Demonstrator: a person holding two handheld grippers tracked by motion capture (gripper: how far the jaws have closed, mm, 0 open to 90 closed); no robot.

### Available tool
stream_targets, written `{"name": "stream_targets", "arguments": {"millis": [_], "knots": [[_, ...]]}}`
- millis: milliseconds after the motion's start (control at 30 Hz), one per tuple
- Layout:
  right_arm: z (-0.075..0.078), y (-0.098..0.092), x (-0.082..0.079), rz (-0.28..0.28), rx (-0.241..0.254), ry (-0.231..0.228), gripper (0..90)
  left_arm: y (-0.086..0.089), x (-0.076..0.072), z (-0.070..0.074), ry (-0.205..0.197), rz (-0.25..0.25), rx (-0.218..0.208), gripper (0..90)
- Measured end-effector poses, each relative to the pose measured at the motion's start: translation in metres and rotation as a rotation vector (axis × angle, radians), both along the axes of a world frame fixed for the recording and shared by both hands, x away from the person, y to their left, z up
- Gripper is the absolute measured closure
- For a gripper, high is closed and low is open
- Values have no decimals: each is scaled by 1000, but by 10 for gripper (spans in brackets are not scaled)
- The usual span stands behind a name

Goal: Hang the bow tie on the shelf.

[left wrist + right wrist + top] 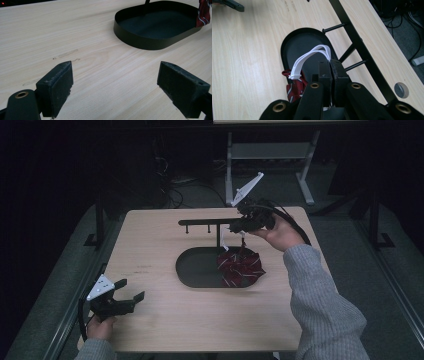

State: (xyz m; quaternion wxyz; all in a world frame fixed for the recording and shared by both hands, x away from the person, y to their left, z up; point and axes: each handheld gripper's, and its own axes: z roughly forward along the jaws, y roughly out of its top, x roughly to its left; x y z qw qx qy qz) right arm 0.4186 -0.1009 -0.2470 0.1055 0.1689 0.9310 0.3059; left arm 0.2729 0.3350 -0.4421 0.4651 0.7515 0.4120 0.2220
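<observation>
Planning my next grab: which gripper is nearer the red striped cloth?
Right. The right gripper hangs directly above the red striped cloth, shut on its white loop. The left gripper sits open near the table's front-left corner, well away.

The left gripper [115,87] hangs with jaws wide apart over the table [82,37], a black tray [150,41] beyond it.

Lab or office: bare wooden desk [165,320], loose floor cables [172,185], dark surroundings.

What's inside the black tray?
Inside the black tray lies a red striped cloth, partly lifted by its white loop, which the right gripper pinches. The tray floor beneath the cloth is hidden.
</observation>
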Motion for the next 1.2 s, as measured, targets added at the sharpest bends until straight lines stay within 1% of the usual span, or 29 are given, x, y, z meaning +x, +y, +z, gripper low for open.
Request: {"name": "stream_targets", "arguments": {"millis": [33,100,233,567,600,767,833,900,967,1000,1067,1200], "knots": [[0,0,1,1,-2,-6,873,0,0,0,-1,0,1,128],[1,1,4,-2,0,-1,874,0,0,0,-2,1,-3,128],[3,3,9,-12,-16,0,874,0,0,0,-1,3,-6,128],[7,1,22,-39,-11,-3,874,2,0,1,-5,7,-11,129],[6,1,23,-43,-6,1,874,2,0,1,-3,8,-11,128],[0,0,30,-57,-16,15,874,2,0,1,-2,5,-7,129],[-2,-1,31,-65,-12,20,873,2,0,1,-1,7,-8,129],[-4,-1,33,-71,-13,24,873,2,0,0,0,5,-10,129],[-6,-2,36,-78,-25,22,873,2,-1,0,-1,5,-8,129],[-7,-2,36,-82,-25,29,873,2,0,0,0,5,-10,128],[-9,-3,39,-86,-25,25,873,2,-1,0,4,4,-8,128],[-13,-4,42,-98,-25,36,872,2,-1,1,4,4,-9,128]]}}
